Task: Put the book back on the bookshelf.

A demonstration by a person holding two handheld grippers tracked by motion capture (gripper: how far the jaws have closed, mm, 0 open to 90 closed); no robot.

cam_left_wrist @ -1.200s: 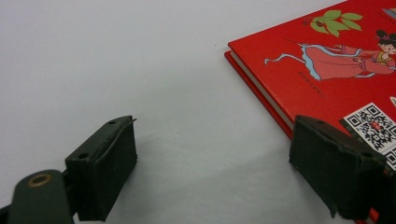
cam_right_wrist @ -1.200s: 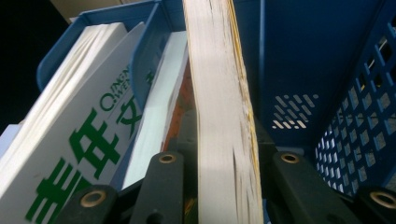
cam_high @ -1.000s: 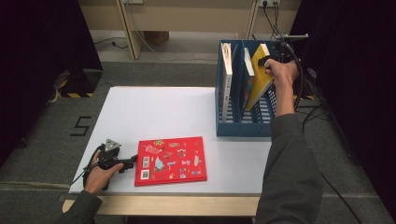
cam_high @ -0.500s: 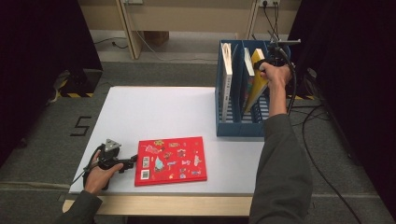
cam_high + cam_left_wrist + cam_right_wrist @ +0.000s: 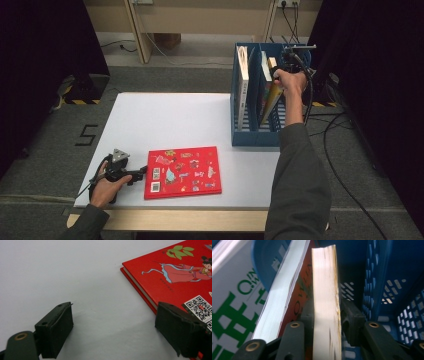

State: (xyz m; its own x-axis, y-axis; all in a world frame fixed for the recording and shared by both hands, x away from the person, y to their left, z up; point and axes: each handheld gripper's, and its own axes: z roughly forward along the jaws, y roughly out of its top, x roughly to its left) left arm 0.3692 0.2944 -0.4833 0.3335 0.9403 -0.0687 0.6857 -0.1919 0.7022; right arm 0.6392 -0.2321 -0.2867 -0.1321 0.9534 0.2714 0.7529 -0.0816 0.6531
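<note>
Books number four here: one red book (image 5: 182, 171) lies flat near the tabletop's near edge, towards its left corner, and three stand in the blue file rack (image 5: 245, 135) at the far right edge. Beside the red book's left edge rests the left gripper (image 5: 142, 171), low on the white tabletop (image 5: 170, 117); its jaws gape wide with bare table between them, one pad (image 5: 180, 330) just over the book's corner by the printed code, gripping nothing.

Farther off, the rack has two dividers showing. One white-spined book (image 5: 243, 85) stands upright in its left compartment. In the next compartment a second book (image 5: 264, 75) leans with its white page edge up, and the yellow-edged book (image 5: 273, 95) tilts beside it. The right gripper (image 5: 280, 75) reaches down over that book; in the right gripper view the page block (image 5: 325, 302) stands between the two jaws, which have just been opening, with a slight gap showing at the right pad (image 5: 350, 317).
</note>
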